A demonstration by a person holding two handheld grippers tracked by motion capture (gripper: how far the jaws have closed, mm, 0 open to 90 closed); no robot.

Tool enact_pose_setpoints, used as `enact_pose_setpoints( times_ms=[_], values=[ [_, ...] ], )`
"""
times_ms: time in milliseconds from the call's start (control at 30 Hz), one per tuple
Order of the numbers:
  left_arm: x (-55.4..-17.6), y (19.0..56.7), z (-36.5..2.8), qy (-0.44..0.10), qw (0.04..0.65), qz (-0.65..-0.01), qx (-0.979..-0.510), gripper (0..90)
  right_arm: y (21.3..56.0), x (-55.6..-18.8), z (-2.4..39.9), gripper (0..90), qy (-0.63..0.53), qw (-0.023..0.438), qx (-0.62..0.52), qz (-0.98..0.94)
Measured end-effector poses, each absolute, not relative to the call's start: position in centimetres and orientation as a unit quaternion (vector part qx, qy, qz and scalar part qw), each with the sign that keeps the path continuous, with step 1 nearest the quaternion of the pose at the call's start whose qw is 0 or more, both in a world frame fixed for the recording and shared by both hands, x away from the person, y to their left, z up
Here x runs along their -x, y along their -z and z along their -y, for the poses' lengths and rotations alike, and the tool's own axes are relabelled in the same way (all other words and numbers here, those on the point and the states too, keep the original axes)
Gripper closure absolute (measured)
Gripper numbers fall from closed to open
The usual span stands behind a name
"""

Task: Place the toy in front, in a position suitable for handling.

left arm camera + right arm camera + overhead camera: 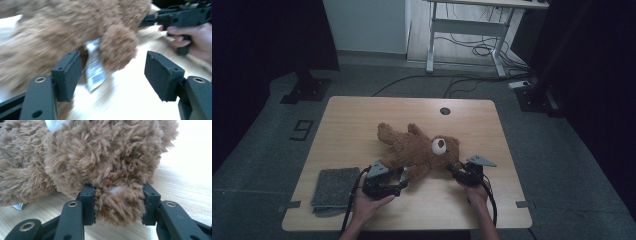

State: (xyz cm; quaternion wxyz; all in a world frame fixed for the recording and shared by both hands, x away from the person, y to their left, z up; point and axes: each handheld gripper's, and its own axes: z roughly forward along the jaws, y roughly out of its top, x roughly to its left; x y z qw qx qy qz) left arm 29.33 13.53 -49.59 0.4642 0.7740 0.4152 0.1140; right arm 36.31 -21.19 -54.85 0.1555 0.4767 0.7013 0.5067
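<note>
Brown plush teddy bear (419, 150) lies mid-table on the light wooden table (357, 115), long axis diagonal: legs toward far-left, head w/ white muzzle toward near-right. Left gripper (404, 181) is released, jaws wide apart, a paw & white tag (94, 67) between them, untouched. Right gripper (119, 206) is clenched on the bear's fur by the head. Grey felt square (336, 187) sits near left edge; far half of table is bare.

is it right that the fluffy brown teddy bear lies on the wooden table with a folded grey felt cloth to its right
Not quite. The high view shows the folded grey felt cloth to the left of the fluffy brown teddy bear, near the left tongs. The bear does lie on the wooden table.
</note>
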Motion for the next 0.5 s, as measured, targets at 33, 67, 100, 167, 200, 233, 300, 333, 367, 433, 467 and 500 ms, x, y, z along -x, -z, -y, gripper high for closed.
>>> enact_pose_setpoints(
  times_ms=[33,67,100,167,200,233,300,333,367,433,467,500],
  values=[
    [-29.2,49.7,-13.8,-0.114,0.464,-0.419,-0.772,29.8,54.9,-36.2,21.2,56.7,-0.506,0.155,-0.477,-0.701],
    [-29.1,49.6,-14.2,-0.109,0.461,-0.418,-0.775,29.5,54.9,-36.2,21.2,56.6,-0.506,0.154,-0.478,-0.701],
    [-29.0,49.5,-14.5,-0.106,0.459,-0.416,-0.778,28.4,54.9,-36.1,21.1,56.5,-0.505,0.155,-0.478,-0.702],
    [-28.7,49.1,-15.1,-0.112,0.464,-0.414,-0.775,26.8,54.9,-35.9,21.1,56.1,-0.503,0.157,-0.477,-0.703],
    [-28.4,49.0,-15.4,-0.111,0.467,-0.412,-0.774,26.3,55.0,-35.9,21.1,56.0,-0.503,0.157,-0.477,-0.703],
    [-28.3,49.0,-15.6,-0.109,0.466,-0.411,-0.776,25.2,55.0,-35.8,21.1,55.9,-0.502,0.156,-0.478,-0.704],
    [-27.9,49.0,-16.1,-0.116,0.459,-0.409,-0.78,22.9,55.1,-35.7,21.2,55.8,-0.501,0.156,-0.477,-0.705],
    [-27.8,49.1,-16.4,-0.119,0.456,-0.411,-0.78,22.6,55.1,-35.6,21.2,55.7,-0.501,0.155,-0.477,-0.705],
    [-27.7,49.1,-16.6,-0.12,0.453,-0.412,-0.781,22.5,55.1,-35.6,21.2,55.6,-0.501,0.153,-0.478,-0.705],
    [-27.6,49.3,-17.1,-0.126,0.449,-0.417,-0.78,22.3,55.1,-35.6,21.2,55.5,-0.501,0.15,-0.478,-0.705],
    [-27.6,49.3,-17.4,-0.131,0.446,-0.42,-0.78,22.3,55.1,-35.6,21.3,55.4,-0.502,0.149,-0.478,-0.705],
    [-27.6,49.4,-17.6,-0.133,0.444,-0.421,-0.78,22.3,55.1,-35.6,21.3,55.3,-0.502,0.148,-0.478,-0.705]
  ],
)
